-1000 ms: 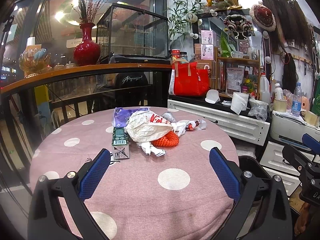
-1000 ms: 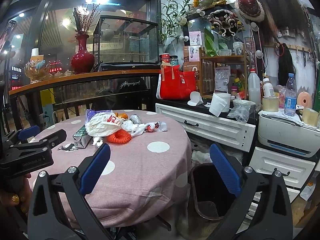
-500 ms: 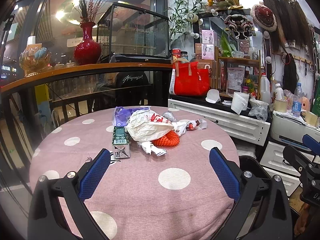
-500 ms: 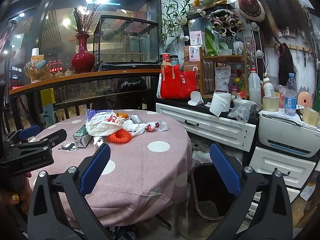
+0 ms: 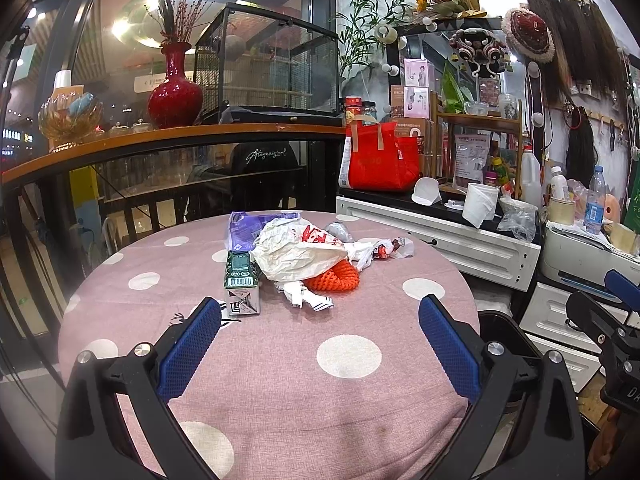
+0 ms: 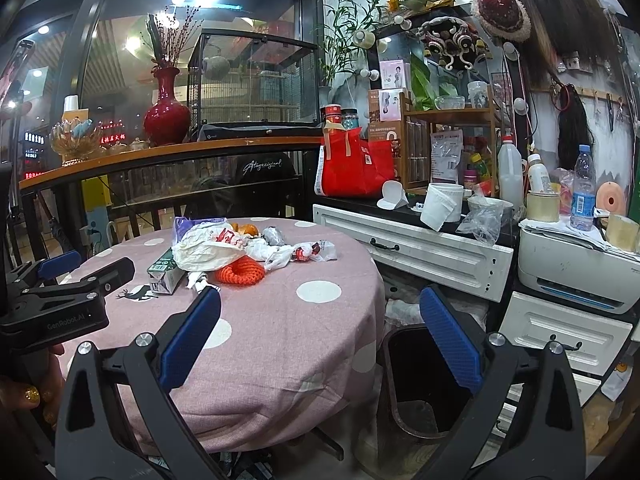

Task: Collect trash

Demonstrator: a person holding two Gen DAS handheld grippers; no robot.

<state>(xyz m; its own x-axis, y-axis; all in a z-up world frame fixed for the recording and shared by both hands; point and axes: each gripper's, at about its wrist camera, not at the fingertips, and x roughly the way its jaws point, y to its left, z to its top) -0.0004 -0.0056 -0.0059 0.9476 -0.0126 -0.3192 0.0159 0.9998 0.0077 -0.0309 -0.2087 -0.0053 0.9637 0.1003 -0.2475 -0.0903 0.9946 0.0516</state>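
Near the tabletop's far edge, the trash pile point(image 5: 304, 256) lies bunched: white bag, green carton point(image 5: 241, 282), orange net. The near half of the pink tablecloth point(image 5: 344, 400) lies bare. Left gripper point(image 5: 320, 344) and right gripper point(image 6: 320, 332) hover with jaws wide apart. A dark bin point(image 6: 424, 380) stands beside the table's right edge

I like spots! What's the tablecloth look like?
Pink tablecloth with white dots, clearest in the left wrist view.

Trash pile point(image 5: 304, 256) lies on table point(image 5: 280, 380); bin point(image 6: 420, 380) stands right.
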